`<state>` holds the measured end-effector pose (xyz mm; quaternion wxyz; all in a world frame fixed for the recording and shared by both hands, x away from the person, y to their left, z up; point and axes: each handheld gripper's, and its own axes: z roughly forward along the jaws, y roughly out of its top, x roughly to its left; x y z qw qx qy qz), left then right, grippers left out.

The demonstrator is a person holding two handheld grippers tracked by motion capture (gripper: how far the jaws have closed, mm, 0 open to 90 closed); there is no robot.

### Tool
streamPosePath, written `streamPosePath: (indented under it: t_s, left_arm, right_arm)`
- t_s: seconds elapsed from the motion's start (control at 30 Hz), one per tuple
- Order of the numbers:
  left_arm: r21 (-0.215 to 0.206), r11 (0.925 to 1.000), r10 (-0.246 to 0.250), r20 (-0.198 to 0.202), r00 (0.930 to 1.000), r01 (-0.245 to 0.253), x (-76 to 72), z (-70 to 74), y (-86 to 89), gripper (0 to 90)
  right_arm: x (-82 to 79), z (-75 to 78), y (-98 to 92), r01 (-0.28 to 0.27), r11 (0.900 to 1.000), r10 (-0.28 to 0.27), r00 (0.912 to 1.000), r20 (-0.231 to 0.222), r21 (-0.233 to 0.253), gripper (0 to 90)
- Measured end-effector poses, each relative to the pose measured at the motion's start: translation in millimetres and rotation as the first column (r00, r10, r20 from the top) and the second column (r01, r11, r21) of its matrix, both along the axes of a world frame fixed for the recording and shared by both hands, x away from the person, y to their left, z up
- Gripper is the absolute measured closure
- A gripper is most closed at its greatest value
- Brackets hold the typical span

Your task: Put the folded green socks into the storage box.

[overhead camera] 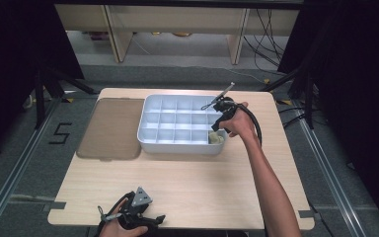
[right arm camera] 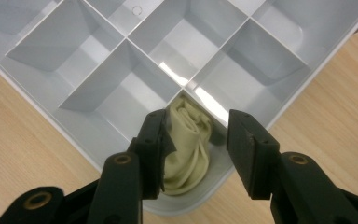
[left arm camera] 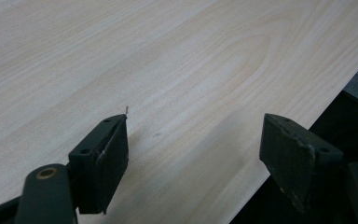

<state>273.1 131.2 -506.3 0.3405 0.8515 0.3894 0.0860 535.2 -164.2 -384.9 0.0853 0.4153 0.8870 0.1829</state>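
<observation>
Left gripper (overhead camera: 137,217) idle at near edge of light wood-grain table (overhead camera: 187,182), fingers spread, nothing held. Farther out, right gripper (right arm camera: 195,135) over near-right corner cell of white plastic divided tray (overhead camera: 150,133), fingers spread around folded cream rubber glove (right arm camera: 189,149) in that cell, left pad touching, not clamped. Risk: closing could catch the divider wall or pinch one fold only, so glove slips or tray drags.
</observation>
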Motion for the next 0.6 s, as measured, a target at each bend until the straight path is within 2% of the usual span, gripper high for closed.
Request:
streamPosePath:
  t_s: [0.13, 0.17, 0.2, 0.27, 0.3, 0.4, 0.6]
  left_arm:
    - [-0.002, 1.0, 0.004, 0.003, 1.0, -0.004, -0.5, 0.3, -0.2, 23.3]
    - [0.01, 0.9999, -0.01, 0.014, 0.9999, 0.01, 0.2, 1.0, 0.6, 23.3]
    - [-0.005, 1.0, -0.004, -0.003, 1.0, 0.004, -0.4, 0.6, 0.1, 23.3]
    - [0.005, 0.9999, -0.01, 0.008, 0.9999, 0.01, 0.4, 0.8, 0.8, 23.3]
    - [0.005, 0.9999, -0.011, 0.009, 0.9999, 0.011, 0.4, 0.9, 1.0, 23.3]
    - [0.004, 1.0, -0.008, 0.014, 0.9999, 0.008, 0.7, 1.4, 1.0, 23.3]
    - [0.002, 1.0, 0.002, 0.009, 1.0, -0.002, 0.1, 0.8, -0.1, 23.3]
  right_arm:
    - [-1.4, 1.9, -3.4, -0.004, 1.0, 0.004, 0.9999, 0.014, 0.0, 56.5]
    - [-1.8, 2.8, -4.6, -0.001, 1.0, 0.001, 1.0, 0.008, 0.006, 55.8]
    - [-2.3, 3.8, -6.2, -0.003, 1.0, 0.003, 0.9998, 0.018, 0.003, 54.8]
    - [-5.3, 5.4, -8.4, 0.015, 1.0, -0.015, 0.9997, 0.019, 0.023, 53.5]
    - [-6.4, 5.7, -12.5, -0.003, 0.999, 0.002, 0.9995, 0.03, 0.04, 51.5]
    - [-9.1, 6.1, -15.8, 0.009, 0.998, -0.012, 0.999, 0.042, 0.068, 50.0]
    - [-17.5, 3.8, -23.8, 0.008, 0.996, -0.013, 0.9982, 0.058, 0.093, 46.4]
